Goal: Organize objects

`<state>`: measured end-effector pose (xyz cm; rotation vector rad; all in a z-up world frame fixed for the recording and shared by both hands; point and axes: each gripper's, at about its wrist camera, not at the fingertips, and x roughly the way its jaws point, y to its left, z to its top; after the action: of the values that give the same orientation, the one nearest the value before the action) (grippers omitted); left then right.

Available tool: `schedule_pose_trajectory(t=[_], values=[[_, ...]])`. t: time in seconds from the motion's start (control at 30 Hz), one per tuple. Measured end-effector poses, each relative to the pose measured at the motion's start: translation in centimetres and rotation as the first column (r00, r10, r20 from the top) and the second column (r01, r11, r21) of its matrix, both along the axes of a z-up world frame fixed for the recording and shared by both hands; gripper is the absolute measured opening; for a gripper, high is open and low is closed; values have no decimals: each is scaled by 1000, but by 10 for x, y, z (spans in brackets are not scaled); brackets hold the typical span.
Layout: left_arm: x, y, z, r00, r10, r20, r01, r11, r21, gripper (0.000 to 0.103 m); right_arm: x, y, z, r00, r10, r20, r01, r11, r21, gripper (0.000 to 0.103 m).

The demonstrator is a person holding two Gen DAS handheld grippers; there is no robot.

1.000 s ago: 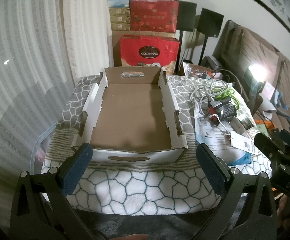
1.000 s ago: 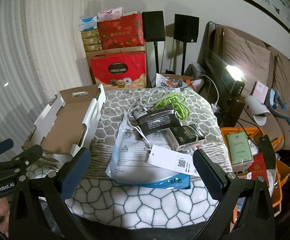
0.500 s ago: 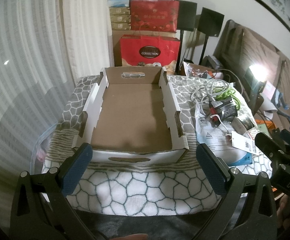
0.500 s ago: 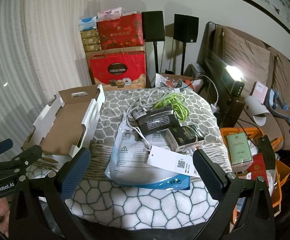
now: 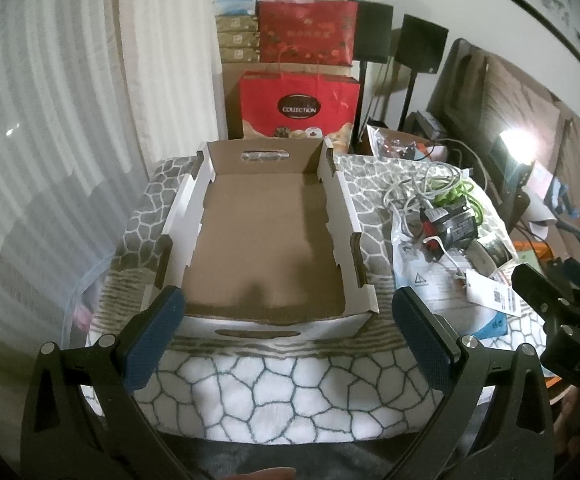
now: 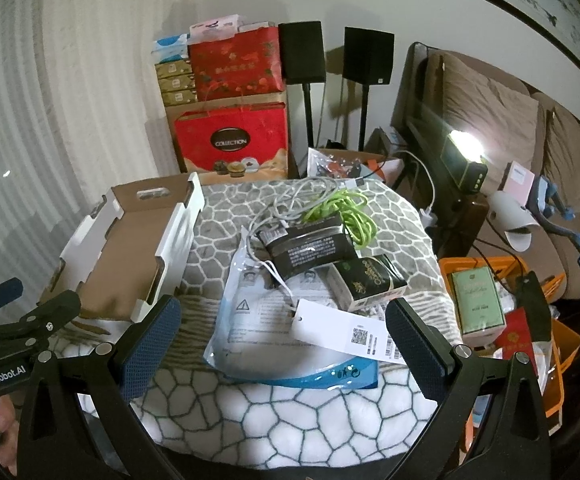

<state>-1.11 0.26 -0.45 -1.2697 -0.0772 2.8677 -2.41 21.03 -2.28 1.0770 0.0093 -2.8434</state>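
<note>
An empty open cardboard box [image 5: 265,240] sits on a patterned blanket; it also shows at the left of the right wrist view [image 6: 129,248]. Right of it lies a pile: a clear plastic bag with a white tag [image 6: 273,320], a black pouch [image 6: 310,250], a dark small box [image 6: 374,280], a green cable [image 6: 350,210] and a grey cable [image 6: 294,204]. My left gripper [image 5: 285,332] is open and empty before the box's near wall. My right gripper [image 6: 281,344] is open and empty over the near end of the plastic bag.
Red gift bags [image 5: 300,108] and stacked boxes stand behind the table. Two black speakers [image 6: 336,56] on stands and a brown sofa [image 6: 510,132] are at the right. An orange bin [image 6: 530,320] with packages sits beside the table, and a lit lamp [image 6: 466,152] beyond it.
Both grippers have edged slightly forward toward the table. Nothing was taken hold of or let go.
</note>
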Motion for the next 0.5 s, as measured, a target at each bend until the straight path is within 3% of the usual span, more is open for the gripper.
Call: schedule_pose_trajectory(t=[0.5], values=[[-37,-13,-4,1000,28,-1,-28,999,-41,103,-20,4,-6,1000,-16,17,16,1000,3,103]])
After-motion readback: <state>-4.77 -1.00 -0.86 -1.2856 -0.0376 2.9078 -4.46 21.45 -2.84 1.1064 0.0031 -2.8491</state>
